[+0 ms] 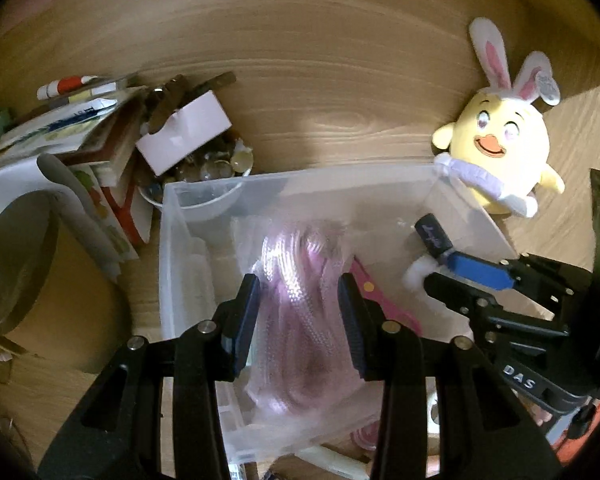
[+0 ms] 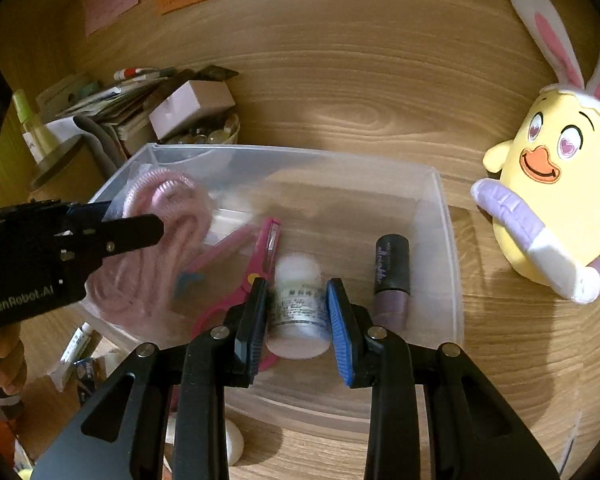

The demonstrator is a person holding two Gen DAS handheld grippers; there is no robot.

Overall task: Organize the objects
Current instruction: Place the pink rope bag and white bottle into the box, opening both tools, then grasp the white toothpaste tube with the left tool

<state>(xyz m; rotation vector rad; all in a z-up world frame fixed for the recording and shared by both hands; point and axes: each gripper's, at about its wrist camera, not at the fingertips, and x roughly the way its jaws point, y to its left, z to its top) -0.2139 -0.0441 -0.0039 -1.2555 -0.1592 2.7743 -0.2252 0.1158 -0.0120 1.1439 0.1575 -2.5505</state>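
— Both claws tilted downward?
— Yes. The left claw [image 1: 300,320] has its pads pressed on something pink; the right claw [image 2: 298,320] is clamped on something small and white. A hand [image 2: 6,360] shows behind the left one.

Our left claw [image 1: 300,312] is a black plastic frame with two angled arms on each side, pinned by round silver screws, and its two fingers carry dark blue ribbed pads [image 1: 247,320]. Our right claw [image 2: 298,320] is built the same way, though its right pad [image 2: 342,332] shows a brighter blue, and small silver screws dot its black body where the other camera catches it side-on. White lettering marks the housings: "GenRobot.AI" on the left claw's side and "DAS" on the right's.
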